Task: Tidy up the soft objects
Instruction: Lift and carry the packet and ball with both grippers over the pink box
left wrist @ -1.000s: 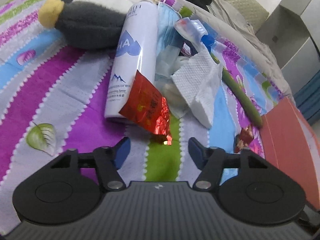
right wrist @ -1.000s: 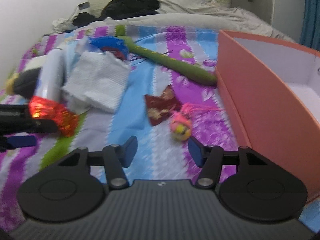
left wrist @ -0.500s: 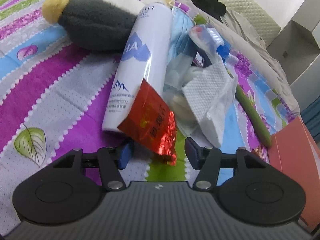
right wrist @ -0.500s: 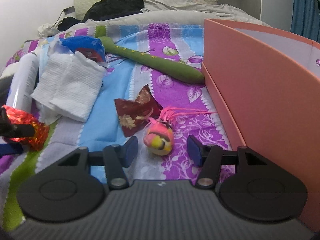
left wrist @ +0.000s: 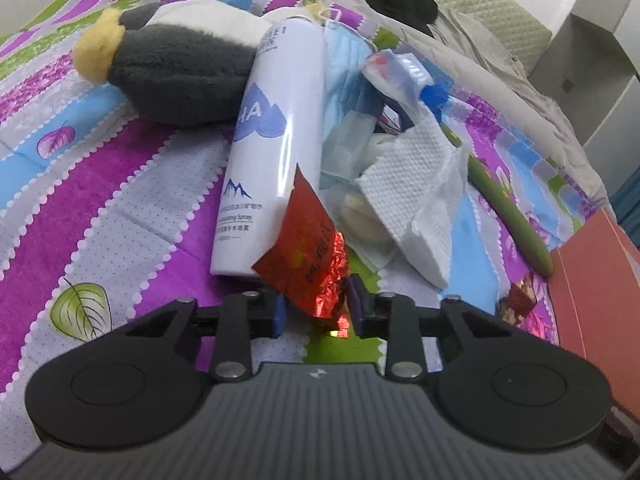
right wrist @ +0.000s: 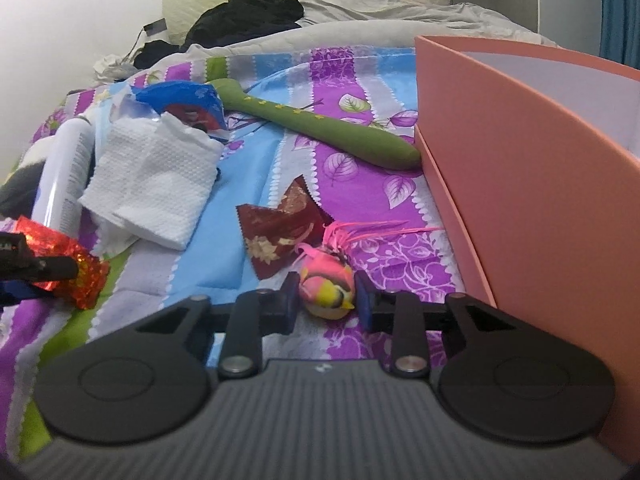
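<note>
My left gripper (left wrist: 316,312) has its jaws narrowed around the lower end of a red foil packet (left wrist: 308,256) that leans on a white spray bottle (left wrist: 272,152). The packet also shows at the left edge of the right wrist view (right wrist: 60,260). My right gripper (right wrist: 326,304) has its blue pads on both sides of a small pink and yellow toy bird (right wrist: 328,288) on the bedspread. A grey penguin plush (left wrist: 168,68) lies behind the bottle. A green plush snake (right wrist: 320,128) lies by the box.
A pink-orange box (right wrist: 540,184) stands open at the right. White tissue (right wrist: 156,184), a blue face mask (left wrist: 344,88), a blue wrapper (right wrist: 180,96) and a dark red packet (right wrist: 280,228) lie on the striped bedspread (left wrist: 100,200). Black clothes (right wrist: 248,12) lie by the headboard.
Both grippers have moved forward and their jaws have narrowed: the left around the red foil packet, the right around the toy bird.
</note>
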`<state>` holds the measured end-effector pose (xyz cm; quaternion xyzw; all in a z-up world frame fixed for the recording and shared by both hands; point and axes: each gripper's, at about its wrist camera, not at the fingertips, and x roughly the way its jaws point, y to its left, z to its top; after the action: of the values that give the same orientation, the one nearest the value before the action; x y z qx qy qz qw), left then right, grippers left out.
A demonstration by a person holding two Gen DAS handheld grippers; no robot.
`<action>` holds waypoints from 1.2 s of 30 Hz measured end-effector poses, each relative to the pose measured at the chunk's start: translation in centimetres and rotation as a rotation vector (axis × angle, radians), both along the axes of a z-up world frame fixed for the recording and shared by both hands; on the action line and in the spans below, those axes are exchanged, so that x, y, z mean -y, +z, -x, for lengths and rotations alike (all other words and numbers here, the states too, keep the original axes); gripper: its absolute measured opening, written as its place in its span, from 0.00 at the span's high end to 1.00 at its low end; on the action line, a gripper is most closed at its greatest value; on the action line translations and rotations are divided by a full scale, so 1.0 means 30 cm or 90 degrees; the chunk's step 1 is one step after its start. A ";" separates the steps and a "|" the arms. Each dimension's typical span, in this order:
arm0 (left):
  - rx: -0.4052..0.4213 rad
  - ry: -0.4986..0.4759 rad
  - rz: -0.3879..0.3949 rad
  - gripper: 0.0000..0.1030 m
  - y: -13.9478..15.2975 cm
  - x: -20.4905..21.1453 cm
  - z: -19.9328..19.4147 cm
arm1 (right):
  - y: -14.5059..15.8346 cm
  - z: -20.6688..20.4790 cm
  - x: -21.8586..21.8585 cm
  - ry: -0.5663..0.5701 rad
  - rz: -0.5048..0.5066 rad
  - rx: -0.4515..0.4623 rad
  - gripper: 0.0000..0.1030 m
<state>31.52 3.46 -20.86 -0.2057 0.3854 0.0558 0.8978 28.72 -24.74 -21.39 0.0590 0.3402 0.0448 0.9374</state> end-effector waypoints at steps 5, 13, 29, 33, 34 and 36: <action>-0.003 -0.025 -0.023 0.78 0.024 0.032 0.039 | 0.020 0.025 -0.002 0.002 -0.003 -0.003 0.69; 0.014 -0.040 -0.069 0.78 0.081 0.058 0.145 | 0.068 0.105 -0.021 0.026 0.002 0.015 0.69; 0.011 -0.149 -0.146 0.78 0.181 0.180 0.331 | 0.168 0.287 -0.022 0.033 -0.002 0.029 0.69; 0.014 -0.167 -0.141 0.78 0.219 0.211 0.360 | 0.199 0.333 -0.013 0.037 -0.010 0.035 0.69; 0.015 -0.176 -0.141 0.78 0.232 0.223 0.366 | 0.209 0.344 -0.008 0.040 -0.015 0.037 0.69; 0.019 -0.185 -0.146 0.78 0.257 0.244 0.377 | 0.230 0.362 0.002 0.041 -0.024 0.040 0.69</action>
<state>20.21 -3.87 -13.14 -0.0449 0.3891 -0.0335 0.9195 17.86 -24.80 -14.50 0.0646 0.3112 0.0830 0.9445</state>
